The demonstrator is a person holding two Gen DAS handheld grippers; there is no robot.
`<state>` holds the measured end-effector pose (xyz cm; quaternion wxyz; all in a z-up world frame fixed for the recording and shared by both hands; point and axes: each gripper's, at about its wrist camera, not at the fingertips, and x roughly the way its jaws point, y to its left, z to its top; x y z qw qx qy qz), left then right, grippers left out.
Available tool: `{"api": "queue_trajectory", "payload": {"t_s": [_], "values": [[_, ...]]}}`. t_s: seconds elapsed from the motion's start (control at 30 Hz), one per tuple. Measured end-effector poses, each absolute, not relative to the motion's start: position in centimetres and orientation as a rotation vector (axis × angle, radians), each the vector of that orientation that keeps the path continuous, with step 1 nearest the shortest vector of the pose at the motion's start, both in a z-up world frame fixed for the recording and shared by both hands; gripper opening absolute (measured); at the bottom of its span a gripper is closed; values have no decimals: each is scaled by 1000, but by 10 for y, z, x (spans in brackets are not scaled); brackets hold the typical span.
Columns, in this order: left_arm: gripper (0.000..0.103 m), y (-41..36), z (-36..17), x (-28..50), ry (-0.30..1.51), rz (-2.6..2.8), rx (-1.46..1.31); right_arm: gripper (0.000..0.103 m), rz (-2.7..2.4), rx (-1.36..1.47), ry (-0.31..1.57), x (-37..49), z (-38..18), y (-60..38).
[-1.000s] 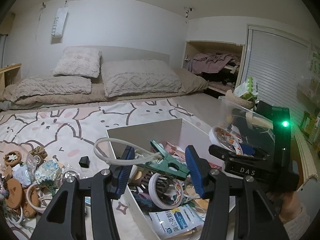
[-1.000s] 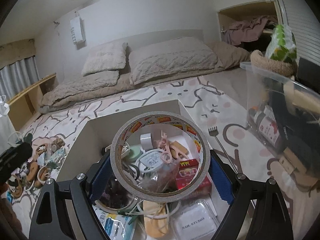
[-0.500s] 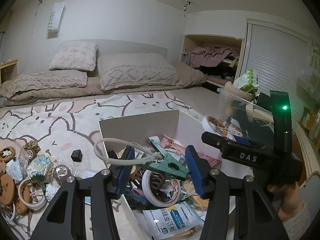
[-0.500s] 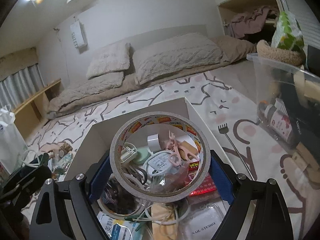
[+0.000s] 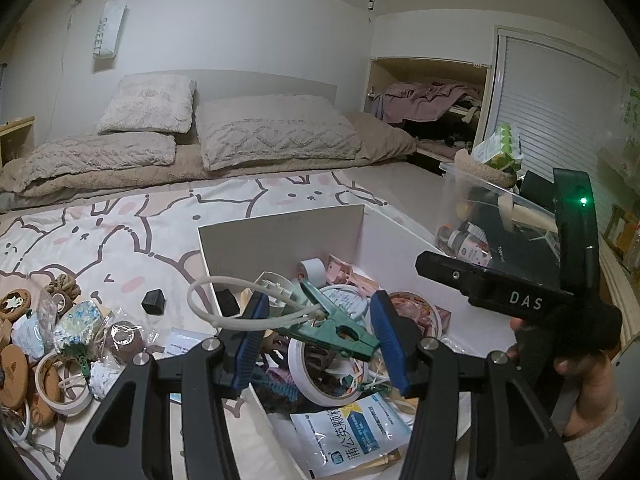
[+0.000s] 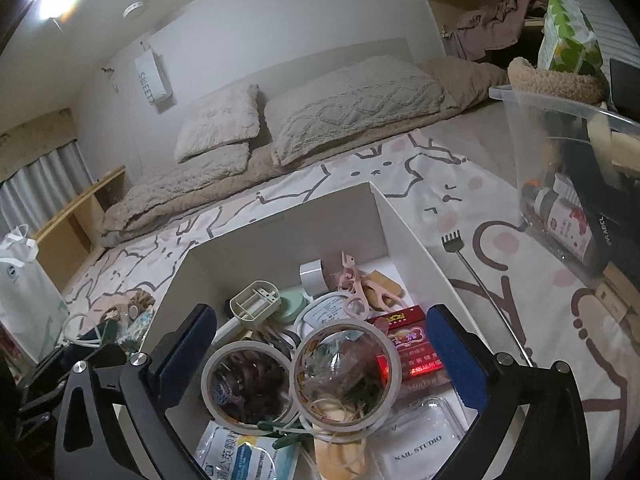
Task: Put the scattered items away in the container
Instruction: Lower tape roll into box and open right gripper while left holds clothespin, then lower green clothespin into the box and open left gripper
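The white box (image 5: 280,228) (image 6: 280,236) holds many small items. My left gripper (image 5: 320,332) is shut on a green clothes peg (image 5: 336,322) with a white loop cord (image 5: 224,300), held over the box's near left corner. My right gripper (image 6: 320,356) is open above the box. A clear tape roll with printed rim (image 6: 346,372) lies in the box between its fingers, beside a white tape roll (image 6: 244,380). The right gripper's body (image 5: 520,300) shows in the left wrist view.
Scattered items (image 5: 48,344) lie on the bunny-print sheet left of the box, with a small black cube (image 5: 154,301). A clear plastic bin (image 6: 572,184) stands to the right. A metal back scratcher (image 6: 476,276) lies beside the box. Pillows (image 5: 272,132) are at the back.
My right gripper has opened and the printed tape roll has dropped from it into the box. My left gripper still holds the green peg, now over the box.
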<state>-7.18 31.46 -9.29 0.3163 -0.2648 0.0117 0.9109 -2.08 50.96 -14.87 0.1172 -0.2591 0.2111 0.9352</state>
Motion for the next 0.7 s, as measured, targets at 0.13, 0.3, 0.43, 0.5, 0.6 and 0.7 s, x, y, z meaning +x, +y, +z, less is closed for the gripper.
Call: {"api": "queue_trajectory", "payload": {"t_s": [0.13, 0.3, 0.43, 0.5, 0.6, 0.7], "values": [[52, 320, -96, -72, 46, 2372, -715, 103, 2728, -762, 602, -21, -150, 509], [52, 330, -103, -74, 68, 2319, -762, 103, 2718, -764, 582, -21, -151, 507], [52, 338, -110, -76, 90, 2276, -823, 103, 2724, -776, 568, -22, -152, 505], [52, 341, -113, -77, 102, 2259, -847, 103, 2724, -774, 548, -22, -152, 504], [53, 346, -116, -77, 121, 2219, -886, 103, 2718, -775, 517, -22, -152, 502], [53, 351, -120, -76, 134, 2166, -928, 103, 2716, -779, 493, -23, -153, 501]]}}
